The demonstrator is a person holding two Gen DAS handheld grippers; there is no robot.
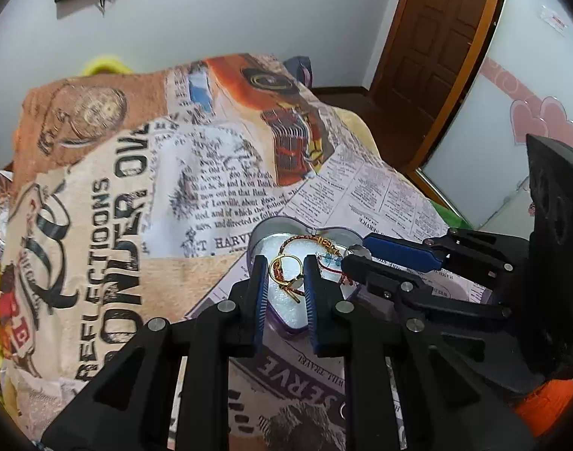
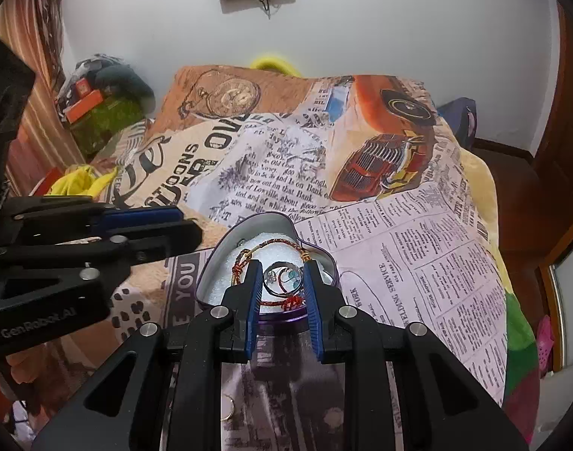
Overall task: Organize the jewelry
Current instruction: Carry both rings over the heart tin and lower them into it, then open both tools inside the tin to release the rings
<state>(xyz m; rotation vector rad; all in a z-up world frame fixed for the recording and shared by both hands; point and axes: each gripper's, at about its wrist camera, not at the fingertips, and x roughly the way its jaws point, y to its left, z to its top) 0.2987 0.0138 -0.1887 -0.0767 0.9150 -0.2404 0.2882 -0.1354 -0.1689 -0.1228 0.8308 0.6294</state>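
Carefully, a single piece should be picked so cords are not tangled. Both the left gripper (image 1: 285,263) and right gripper (image 2: 282,268) are held slightly parted, nothing gripped, just above the heart-shaped tin (image 1: 266,227) on the printed blanket (image 1: 98,188), where bracelets (image 2: 282,302) and a gold ring (image 1: 282,268) lie.

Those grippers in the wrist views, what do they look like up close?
Both are matte black plastic. The left gripper and right gripper each have two fingers lined with ribbed blue pads, joined by angular link arms with round silver pins. The left gripper's body bears white "GenRobot.AI" lettering.
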